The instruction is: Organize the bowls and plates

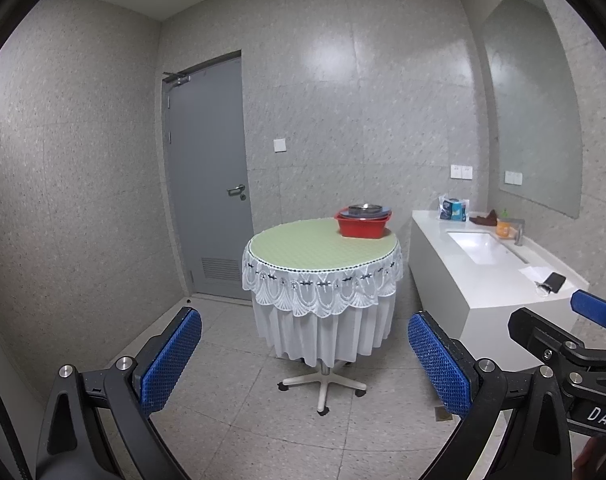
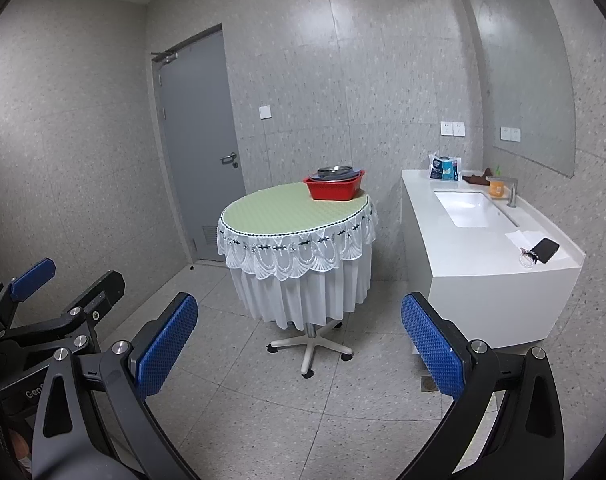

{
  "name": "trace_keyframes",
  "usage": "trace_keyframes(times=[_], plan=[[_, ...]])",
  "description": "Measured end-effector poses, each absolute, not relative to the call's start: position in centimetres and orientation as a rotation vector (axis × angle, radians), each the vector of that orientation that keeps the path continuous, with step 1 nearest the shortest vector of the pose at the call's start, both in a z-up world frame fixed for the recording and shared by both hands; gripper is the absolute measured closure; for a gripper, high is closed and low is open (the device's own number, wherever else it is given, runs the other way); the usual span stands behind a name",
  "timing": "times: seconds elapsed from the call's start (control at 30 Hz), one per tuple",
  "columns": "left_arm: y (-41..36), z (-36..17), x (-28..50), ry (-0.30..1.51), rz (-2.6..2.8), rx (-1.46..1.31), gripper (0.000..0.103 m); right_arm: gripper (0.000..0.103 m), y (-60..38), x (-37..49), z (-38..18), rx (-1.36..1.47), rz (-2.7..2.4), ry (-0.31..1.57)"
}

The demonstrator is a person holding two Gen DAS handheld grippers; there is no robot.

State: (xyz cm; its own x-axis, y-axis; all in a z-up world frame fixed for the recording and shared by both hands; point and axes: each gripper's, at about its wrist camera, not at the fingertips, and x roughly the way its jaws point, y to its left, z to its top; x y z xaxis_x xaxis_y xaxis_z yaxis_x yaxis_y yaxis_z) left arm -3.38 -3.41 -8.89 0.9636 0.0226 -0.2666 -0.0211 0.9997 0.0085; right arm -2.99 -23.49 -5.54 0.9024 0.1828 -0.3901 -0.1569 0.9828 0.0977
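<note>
A red basin (image 1: 362,227) (image 2: 334,188) stands at the far right edge of a round table (image 1: 311,246) (image 2: 279,210) with a green top and white lace skirt. A metal bowl (image 1: 363,208) (image 2: 335,170) and a bluish plate rest in the basin. My left gripper (image 1: 303,344) is open, well short of the table, with nothing between its blue pads. My right gripper (image 2: 299,332) is open and empty too, at a similar distance. Each gripper shows at the edge of the other's view.
A white counter (image 1: 491,276) (image 2: 483,240) with a sink (image 1: 481,246) (image 2: 469,208) stands right of the table; on it are a tissue pack (image 2: 445,169), a brown cloth, an orange bottle, a tap and a phone (image 2: 545,250). A grey door (image 1: 211,176) is behind on the left. Tiled floor lies between me and the table.
</note>
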Motion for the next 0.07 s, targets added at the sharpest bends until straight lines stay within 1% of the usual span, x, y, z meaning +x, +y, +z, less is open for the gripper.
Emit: trace_keyframes(times=[0.07], plan=[[-3.79, -9.02, -2.46, 0.273, 0.030, 0.009, 0.001, 0.000, -23.78, -2.51, -5.76, 0.065, 0.178, 0.413]])
